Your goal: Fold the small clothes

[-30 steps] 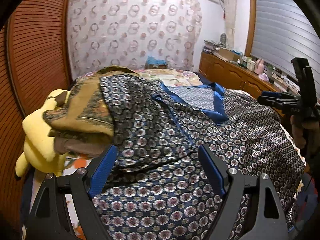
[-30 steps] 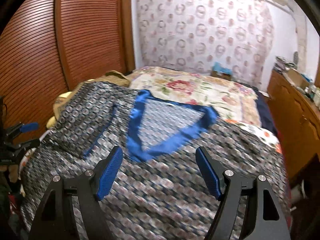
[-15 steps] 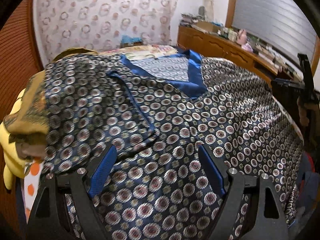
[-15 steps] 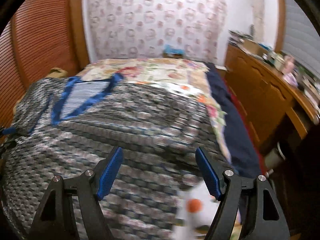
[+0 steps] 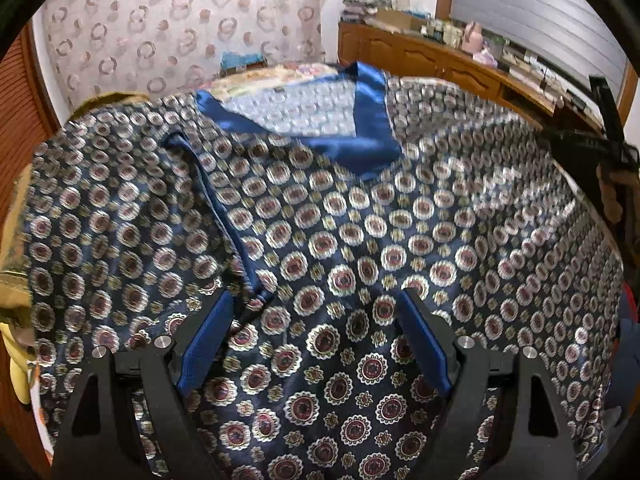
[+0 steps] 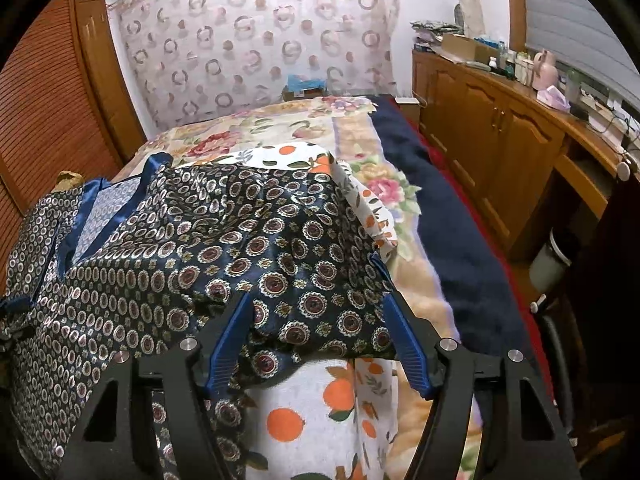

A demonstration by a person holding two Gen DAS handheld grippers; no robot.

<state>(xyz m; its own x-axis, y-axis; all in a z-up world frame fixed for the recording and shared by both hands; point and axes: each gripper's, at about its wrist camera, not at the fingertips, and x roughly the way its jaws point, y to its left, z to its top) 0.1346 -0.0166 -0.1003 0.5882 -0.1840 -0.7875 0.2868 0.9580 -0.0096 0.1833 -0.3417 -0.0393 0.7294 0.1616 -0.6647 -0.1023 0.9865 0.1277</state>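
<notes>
Swinging toward garment's right edge, right gripper (image 6: 316, 336) is now brought over hem, fingers spread; patterned garment (image 5: 340, 240) lies flat on bed (image 6: 404, 272); left gripper (image 5: 316, 344) open above cloth; side fold likely next.

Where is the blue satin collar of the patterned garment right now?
In the left wrist view the blue satin collar sits at the far upper centre of the patterned garment, toward the curtain. In the right wrist view it lies far left, near the wooden wardrobe.
</notes>
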